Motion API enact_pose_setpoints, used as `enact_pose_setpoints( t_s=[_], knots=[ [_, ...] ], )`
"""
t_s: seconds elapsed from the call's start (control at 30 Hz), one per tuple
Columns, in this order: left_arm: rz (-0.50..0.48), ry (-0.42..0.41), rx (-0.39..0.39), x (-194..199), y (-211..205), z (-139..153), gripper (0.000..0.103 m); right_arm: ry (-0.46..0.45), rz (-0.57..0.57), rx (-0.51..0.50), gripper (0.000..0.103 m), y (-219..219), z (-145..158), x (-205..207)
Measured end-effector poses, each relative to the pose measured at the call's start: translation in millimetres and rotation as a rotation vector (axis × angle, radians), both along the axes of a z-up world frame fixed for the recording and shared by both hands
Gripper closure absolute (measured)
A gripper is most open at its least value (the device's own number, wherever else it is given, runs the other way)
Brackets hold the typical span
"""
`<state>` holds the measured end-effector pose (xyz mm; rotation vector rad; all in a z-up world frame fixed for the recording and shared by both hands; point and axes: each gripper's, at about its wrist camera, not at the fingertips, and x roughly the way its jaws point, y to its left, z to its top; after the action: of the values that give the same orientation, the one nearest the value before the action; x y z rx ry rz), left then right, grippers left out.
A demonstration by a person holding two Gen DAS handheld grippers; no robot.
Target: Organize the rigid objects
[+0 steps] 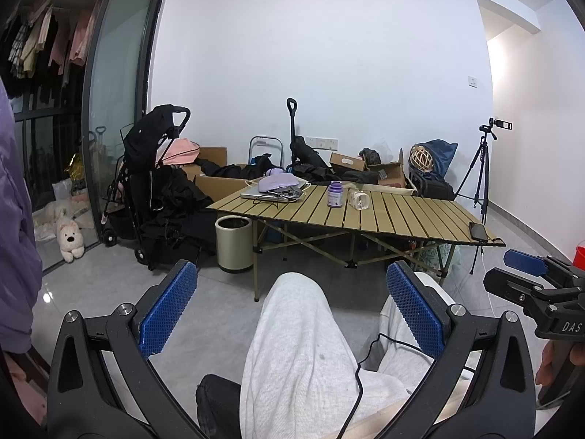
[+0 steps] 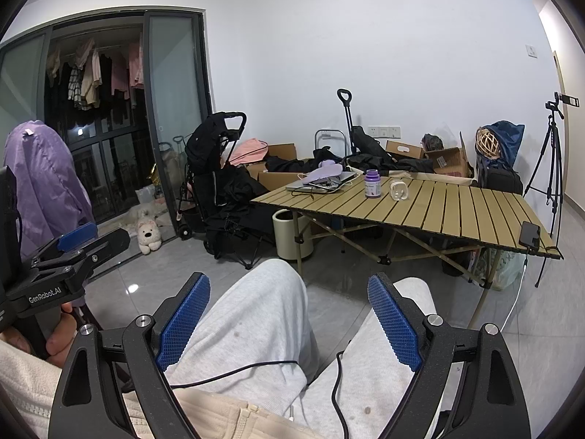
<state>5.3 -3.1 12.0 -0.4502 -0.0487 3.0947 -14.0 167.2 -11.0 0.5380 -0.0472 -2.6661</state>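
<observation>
A purple bottle (image 1: 335, 194) (image 2: 372, 183) stands upright on the slatted folding table (image 1: 395, 216) (image 2: 457, 208). A clear jar (image 1: 357, 200) (image 2: 398, 189) lies just right of it. My left gripper (image 1: 290, 300) is open and empty, held over my lap in grey trousers, well short of the table. My right gripper (image 2: 289, 311) is also open and empty over my lap. Each gripper shows at the edge of the other's view: the right one (image 1: 530, 274) and the left one (image 2: 84, 237).
A laptop with a lilac pouch and cables (image 1: 274, 187) (image 2: 323, 179) sits at the table's far left. A black phone (image 1: 478, 231) (image 2: 530, 234) lies at its right corner. A cream bin (image 1: 234, 243), a stroller (image 1: 153, 168), boxes, a tripod (image 1: 479, 183) and a plush dog (image 1: 71, 238) stand around.
</observation>
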Motion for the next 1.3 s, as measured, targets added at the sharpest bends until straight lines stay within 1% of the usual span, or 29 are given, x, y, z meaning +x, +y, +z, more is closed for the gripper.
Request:
enact_pose_setpoints(
  t_s=[0.93,1.1,1.3],
  knots=[
    [0.003,-0.005,0.002,-1,0,-4,0.0,-0.003,0.001,-0.003,0.011,2,-1,-3],
    [0.004,-0.007,-0.003,-2,0,-11,0.0,-0.007,0.001,-0.003,0.011,2,0,-2],
    [0.006,-0.024,0.002,-6,0,-21,0.0,-0.033,-0.014,-0.013,0.011,3,-7,-6]
  ],
)
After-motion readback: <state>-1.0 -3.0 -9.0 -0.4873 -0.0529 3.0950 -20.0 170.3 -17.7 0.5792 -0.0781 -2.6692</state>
